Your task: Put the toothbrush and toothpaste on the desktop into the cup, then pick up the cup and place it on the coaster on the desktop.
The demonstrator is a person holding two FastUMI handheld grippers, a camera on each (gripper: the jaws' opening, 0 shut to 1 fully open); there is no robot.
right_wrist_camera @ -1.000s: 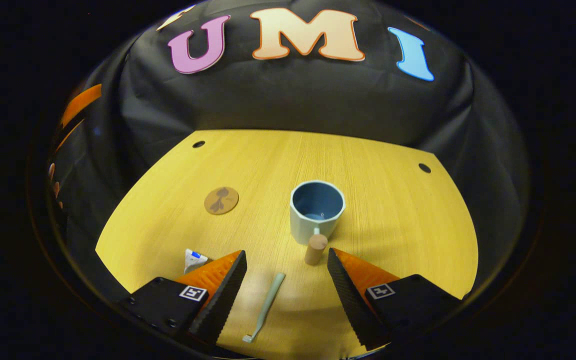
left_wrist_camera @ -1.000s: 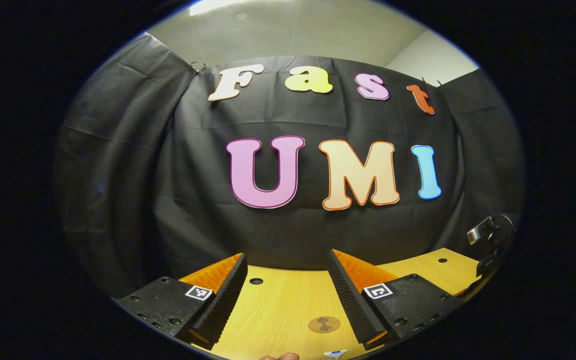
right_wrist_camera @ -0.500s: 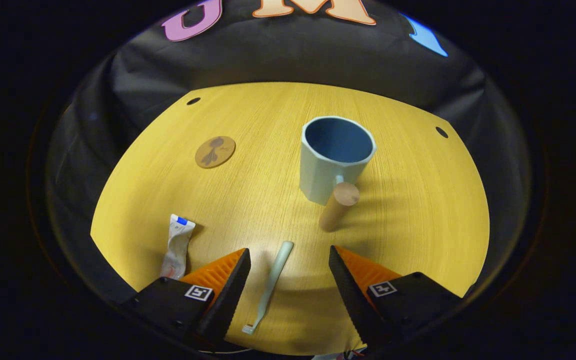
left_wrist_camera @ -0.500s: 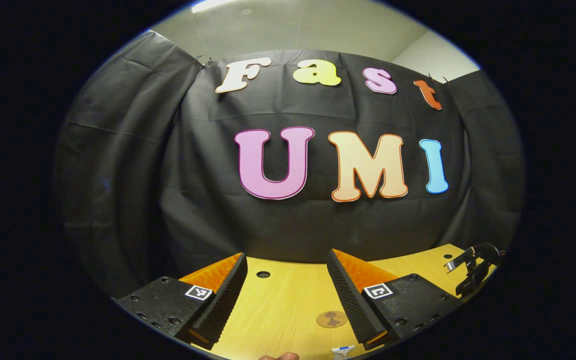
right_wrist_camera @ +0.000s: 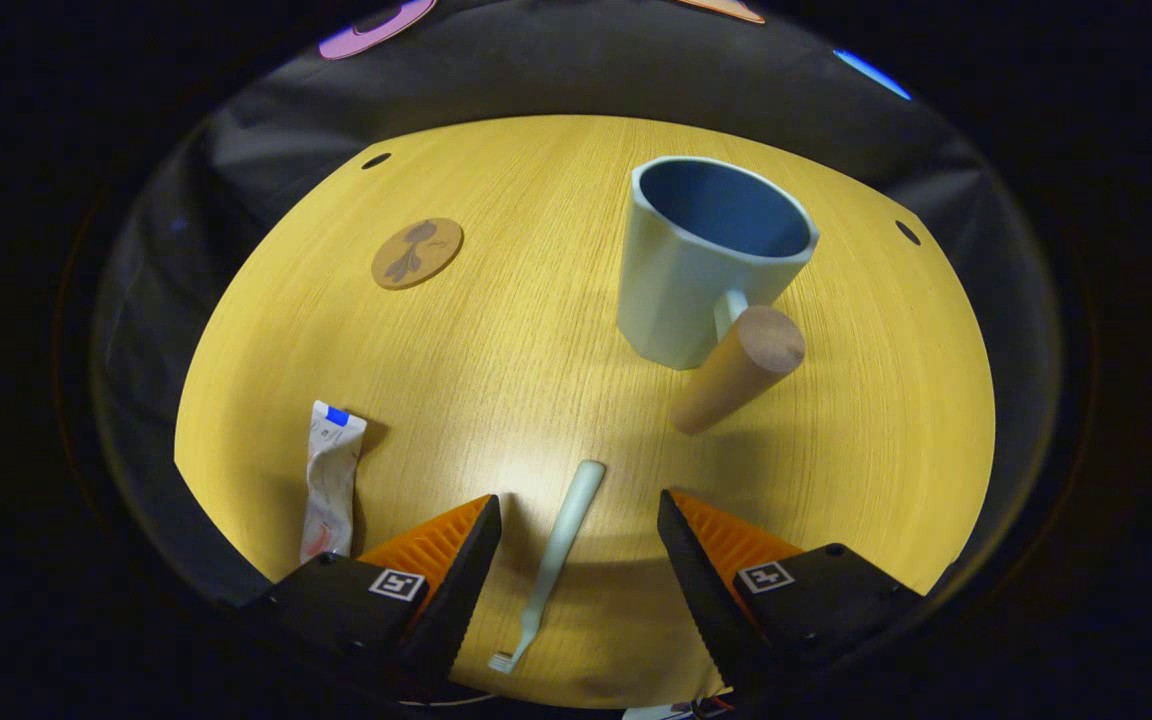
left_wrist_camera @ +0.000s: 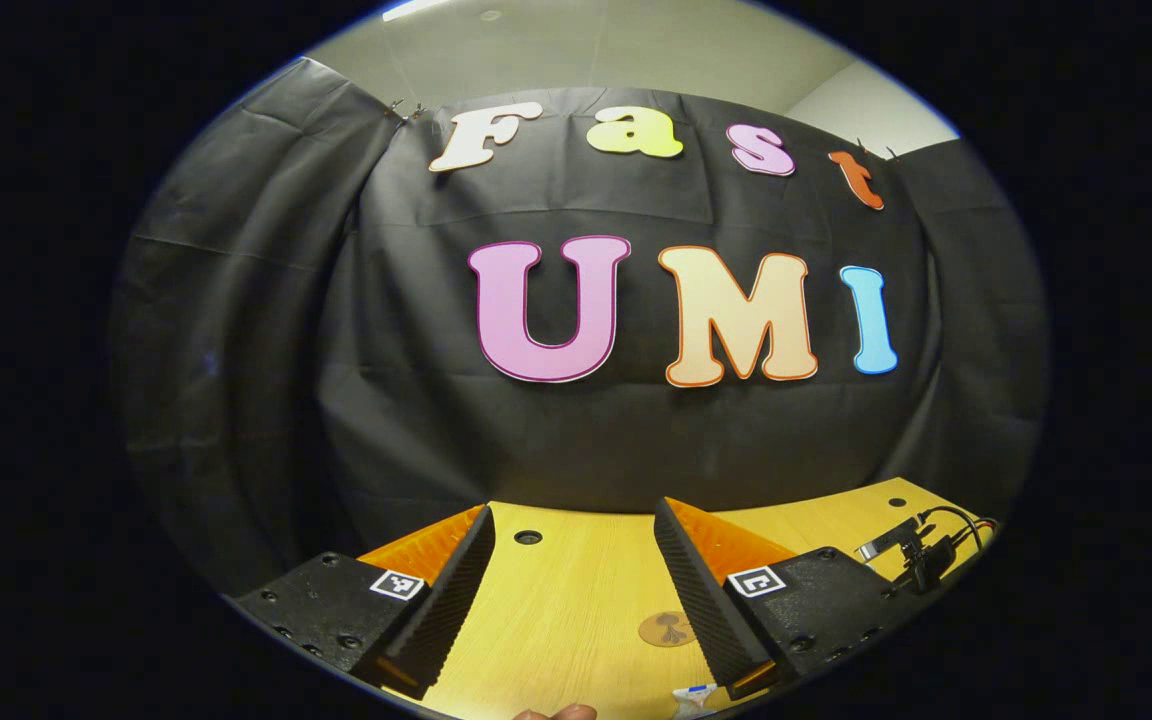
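Observation:
In the right gripper view a pale green toothbrush (right_wrist_camera: 554, 558) lies on the wooden desktop (right_wrist_camera: 496, 330) between the fingers of my open right gripper (right_wrist_camera: 576, 530), which hovers over it. A crumpled toothpaste tube (right_wrist_camera: 330, 478) lies to the left. A pale cup (right_wrist_camera: 701, 262) with a blue inside and a wooden handle (right_wrist_camera: 739, 368) stands upright ahead. A round brown coaster (right_wrist_camera: 417, 253) lies far left. In the left gripper view my left gripper (left_wrist_camera: 571, 545) is open and holds nothing; the coaster (left_wrist_camera: 668, 629) and the toothpaste's end (left_wrist_camera: 693, 692) show low down.
Round holes (right_wrist_camera: 375, 160) mark the desktop's far corners. In the left gripper view the other gripper's black hardware with a cable (left_wrist_camera: 916, 555) sits at the right over the table, and a fingertip (left_wrist_camera: 556, 712) shows at the bottom edge.
My right gripper has moved forward and down over the desktop, so the cup, toothbrush and toothpaste look larger and nearer. The left gripper drifted only slightly. Both stayed open.

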